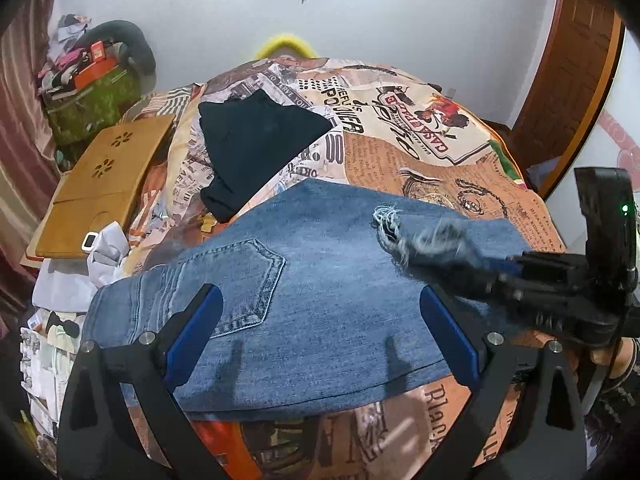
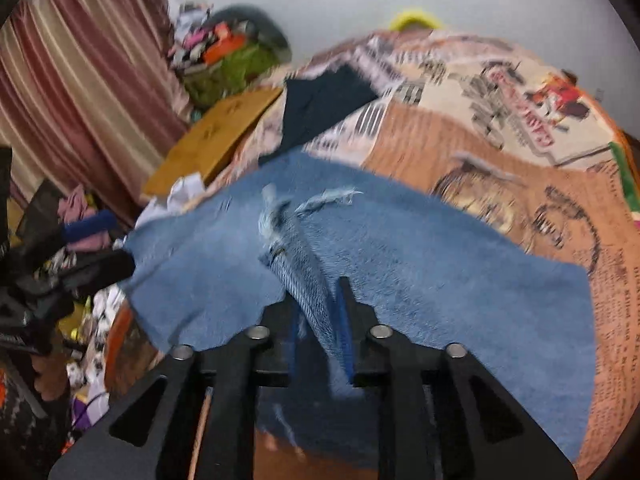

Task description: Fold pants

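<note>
While the one pair of jeans [image 1: 320, 288] lies on the bed | my right tongs [image 2: 320, 316] pinch its frayed hem | my left tongs [image 1: 320, 336] hover spread above | bedspread [image 1: 420, 152] reads "POWER", "CASA" | one black garment [image 1: 256, 148], one wooden board [image 1: 104, 184]

wall [image 1: 400, 12]: plain white, top | curtain [image 2: 80, 80]: striped pink, upper left | door [image 1: 568, 80]: brown wood, upper right | bedspread [image 1: 420, 128]: newspaper print, centre
</note>
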Demonstrator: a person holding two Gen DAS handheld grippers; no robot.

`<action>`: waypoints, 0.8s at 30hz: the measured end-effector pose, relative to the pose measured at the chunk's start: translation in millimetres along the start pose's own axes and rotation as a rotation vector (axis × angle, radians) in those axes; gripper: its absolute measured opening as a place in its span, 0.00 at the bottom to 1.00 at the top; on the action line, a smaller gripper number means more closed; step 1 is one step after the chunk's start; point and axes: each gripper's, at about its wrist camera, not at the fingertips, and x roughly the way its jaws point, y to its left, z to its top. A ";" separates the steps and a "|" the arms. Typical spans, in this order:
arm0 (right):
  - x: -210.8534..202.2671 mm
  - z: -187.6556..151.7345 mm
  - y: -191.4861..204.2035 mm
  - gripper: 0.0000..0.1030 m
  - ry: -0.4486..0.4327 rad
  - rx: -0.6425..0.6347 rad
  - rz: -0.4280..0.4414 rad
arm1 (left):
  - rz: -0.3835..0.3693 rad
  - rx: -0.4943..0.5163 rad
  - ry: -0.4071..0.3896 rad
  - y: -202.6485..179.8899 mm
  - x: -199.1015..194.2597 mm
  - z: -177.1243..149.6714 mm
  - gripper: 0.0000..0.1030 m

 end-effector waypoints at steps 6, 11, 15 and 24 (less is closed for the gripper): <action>-21.2 -2.7 4.7 0.50 -0.012 -0.008 0.035 | -0.004 0.014 -0.011 -5.6 -1.0 7.1 0.97; -56.9 5.0 -7.1 0.51 -0.096 -0.002 0.018 | -0.018 0.051 -0.023 -22.6 -1.2 22.8 0.97; -84.5 10.3 -31.7 0.58 -0.159 0.015 -0.032 | -0.057 0.086 -0.011 -46.2 7.5 39.8 0.97; -94.9 9.4 -91.6 0.63 -0.160 0.091 -0.128 | -0.099 0.107 0.119 -86.0 69.0 69.7 0.97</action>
